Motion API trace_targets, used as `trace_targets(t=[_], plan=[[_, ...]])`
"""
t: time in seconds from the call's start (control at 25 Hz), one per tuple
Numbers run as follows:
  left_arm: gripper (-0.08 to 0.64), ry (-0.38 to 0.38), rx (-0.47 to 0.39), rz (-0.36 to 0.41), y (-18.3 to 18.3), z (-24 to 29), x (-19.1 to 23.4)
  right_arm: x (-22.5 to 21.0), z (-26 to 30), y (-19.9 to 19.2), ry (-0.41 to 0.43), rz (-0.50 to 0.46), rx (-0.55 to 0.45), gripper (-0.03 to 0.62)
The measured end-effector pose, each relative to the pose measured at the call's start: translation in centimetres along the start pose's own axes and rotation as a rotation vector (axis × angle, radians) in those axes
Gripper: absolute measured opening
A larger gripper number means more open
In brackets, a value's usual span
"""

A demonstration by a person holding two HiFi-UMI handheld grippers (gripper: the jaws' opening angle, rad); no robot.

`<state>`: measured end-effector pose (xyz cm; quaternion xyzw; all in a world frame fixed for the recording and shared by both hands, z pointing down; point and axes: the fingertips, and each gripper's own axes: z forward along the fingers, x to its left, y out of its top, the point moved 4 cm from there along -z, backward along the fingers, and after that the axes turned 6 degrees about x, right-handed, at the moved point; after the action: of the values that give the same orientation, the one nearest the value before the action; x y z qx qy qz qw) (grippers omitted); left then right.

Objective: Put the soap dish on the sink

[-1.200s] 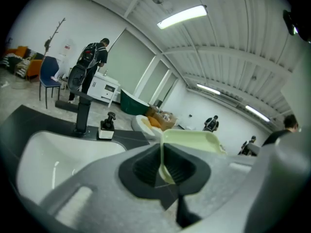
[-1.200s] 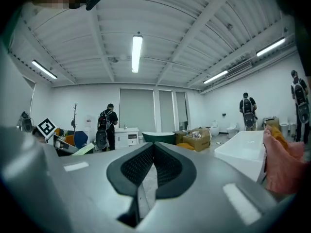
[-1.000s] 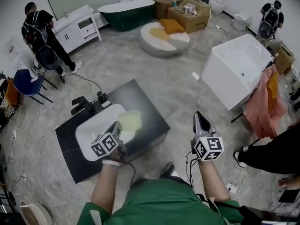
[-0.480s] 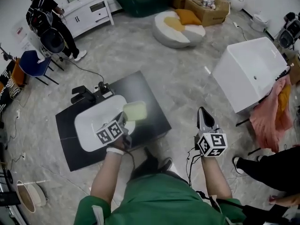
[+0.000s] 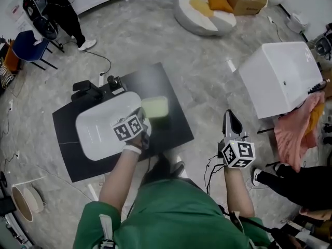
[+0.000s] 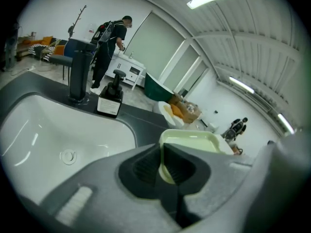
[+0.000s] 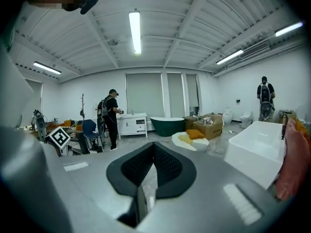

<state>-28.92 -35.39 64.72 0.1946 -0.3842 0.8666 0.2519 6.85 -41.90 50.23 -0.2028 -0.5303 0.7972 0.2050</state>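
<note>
My left gripper [image 5: 146,119] is shut on the near rim of a pale yellow-green soap dish [image 5: 155,107]. The dish hangs over the black counter [image 5: 171,131], just right of the white sink basin [image 5: 98,128]. In the left gripper view the dish [image 6: 192,142] juts out past the jaws of that gripper [image 6: 162,161], with the basin [image 6: 58,130] at the left. A black faucet [image 6: 77,76] and a dark soap bottle [image 6: 111,100] stand behind the basin. My right gripper [image 5: 231,121] is off to the right above the floor, shut and empty [image 7: 153,161].
A big white tub [image 5: 282,77] stands on the floor at the right with a pink cloth [image 5: 293,128] hanging beside it. A person's legs [image 5: 295,180] are at the right edge. Another person [image 5: 52,4] stands by a blue chair [image 5: 23,48] at the far left.
My left gripper has come down and forward with the soap dish, closer to the counter beside the basin. The right gripper has shifted along with it.
</note>
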Motion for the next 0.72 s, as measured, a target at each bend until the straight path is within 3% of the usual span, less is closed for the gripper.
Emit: trace_targets(t=[0.36, 0.72], plan=[[0.018, 0.046, 0.069, 0.011, 1.2, 7.7, 2.3, 0.2, 6.5, -1.3, -0.001, 0.004, 0.088, -0.002], [0.020, 0.091, 0.104, 0.050, 1.1, 11.6, 3.4, 0.1, 9.0, -2.6, -0.005, 0.017, 0.125, -0.002]])
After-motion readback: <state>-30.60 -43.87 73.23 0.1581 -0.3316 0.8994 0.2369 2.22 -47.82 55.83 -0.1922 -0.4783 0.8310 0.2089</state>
